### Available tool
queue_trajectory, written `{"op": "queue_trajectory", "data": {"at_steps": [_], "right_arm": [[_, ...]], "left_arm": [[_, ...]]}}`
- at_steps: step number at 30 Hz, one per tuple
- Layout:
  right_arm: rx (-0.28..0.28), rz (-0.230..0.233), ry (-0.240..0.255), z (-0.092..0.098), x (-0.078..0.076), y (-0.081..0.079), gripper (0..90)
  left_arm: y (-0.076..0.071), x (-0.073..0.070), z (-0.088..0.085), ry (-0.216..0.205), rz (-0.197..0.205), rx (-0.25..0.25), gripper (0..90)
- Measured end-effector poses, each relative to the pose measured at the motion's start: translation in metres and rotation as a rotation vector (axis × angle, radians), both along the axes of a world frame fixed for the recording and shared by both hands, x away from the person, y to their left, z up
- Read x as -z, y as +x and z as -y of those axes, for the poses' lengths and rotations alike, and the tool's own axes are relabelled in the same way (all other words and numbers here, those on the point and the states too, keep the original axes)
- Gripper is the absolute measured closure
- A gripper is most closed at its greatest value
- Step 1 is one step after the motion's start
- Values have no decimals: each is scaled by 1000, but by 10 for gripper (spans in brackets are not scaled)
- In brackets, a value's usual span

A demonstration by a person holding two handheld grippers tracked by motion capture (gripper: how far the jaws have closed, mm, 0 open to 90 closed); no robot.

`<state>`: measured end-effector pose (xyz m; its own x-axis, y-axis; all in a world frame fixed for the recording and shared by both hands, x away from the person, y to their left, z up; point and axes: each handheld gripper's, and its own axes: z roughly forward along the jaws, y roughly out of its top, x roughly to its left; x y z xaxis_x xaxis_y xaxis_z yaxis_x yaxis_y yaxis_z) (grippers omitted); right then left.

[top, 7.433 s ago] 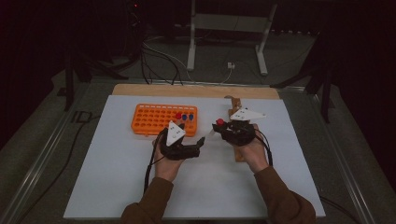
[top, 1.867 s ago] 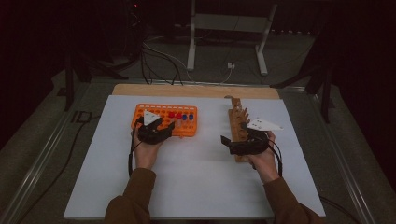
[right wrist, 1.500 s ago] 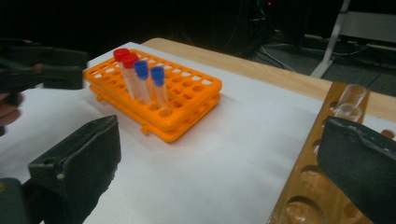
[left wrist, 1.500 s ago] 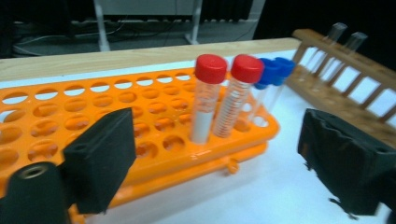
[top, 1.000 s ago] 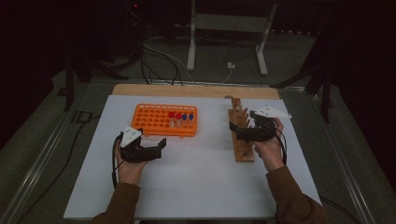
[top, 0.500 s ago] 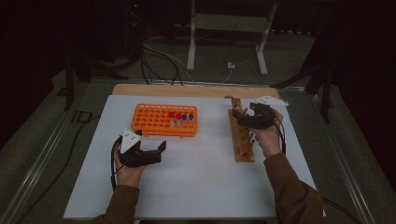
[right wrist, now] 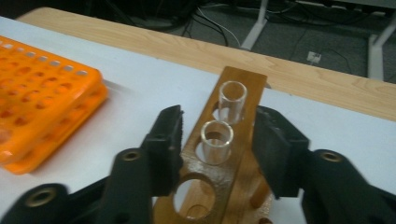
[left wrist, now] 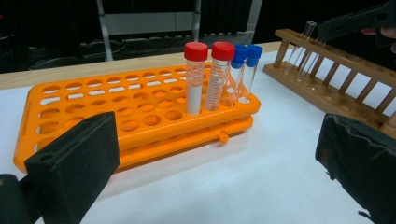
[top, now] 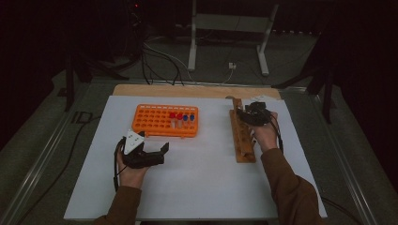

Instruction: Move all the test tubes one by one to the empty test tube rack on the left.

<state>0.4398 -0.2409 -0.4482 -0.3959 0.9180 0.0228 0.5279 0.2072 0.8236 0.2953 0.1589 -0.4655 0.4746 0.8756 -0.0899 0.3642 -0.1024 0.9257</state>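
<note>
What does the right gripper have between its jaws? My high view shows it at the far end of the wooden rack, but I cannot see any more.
Observer: The right gripper has a clear uncapped glass tube between its jaws, standing in the wooden rack. The jaws have just been closing, but there is a gap on each side between the pads and the tube.
Operator: Is the left gripper carrying something?
Observer: No, its jaws stand wide open with nothing between them. It faces the orange rack.
Operator: How many tubes are in that rack?
Observer: Four: two red-capped tubes and two blue-capped tubes.
</note>
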Motion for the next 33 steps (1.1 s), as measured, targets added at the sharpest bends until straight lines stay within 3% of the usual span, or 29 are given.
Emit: {"op": "queue_trajectory", "data": {"at_steps": [5, 16, 33], "right_arm": [[1, -11, -30, 0, 4, 5, 641], [-14, -18, -43, -5, 5, 8, 749], [-16, 9, -37, -5, -3, 3, 765]], "left_arm": [[-1, 0, 3, 24, 5, 4, 6], [0, 1, 5, 30, 3, 9, 6], [0, 3, 8, 36, -2, 18, 6]]}}
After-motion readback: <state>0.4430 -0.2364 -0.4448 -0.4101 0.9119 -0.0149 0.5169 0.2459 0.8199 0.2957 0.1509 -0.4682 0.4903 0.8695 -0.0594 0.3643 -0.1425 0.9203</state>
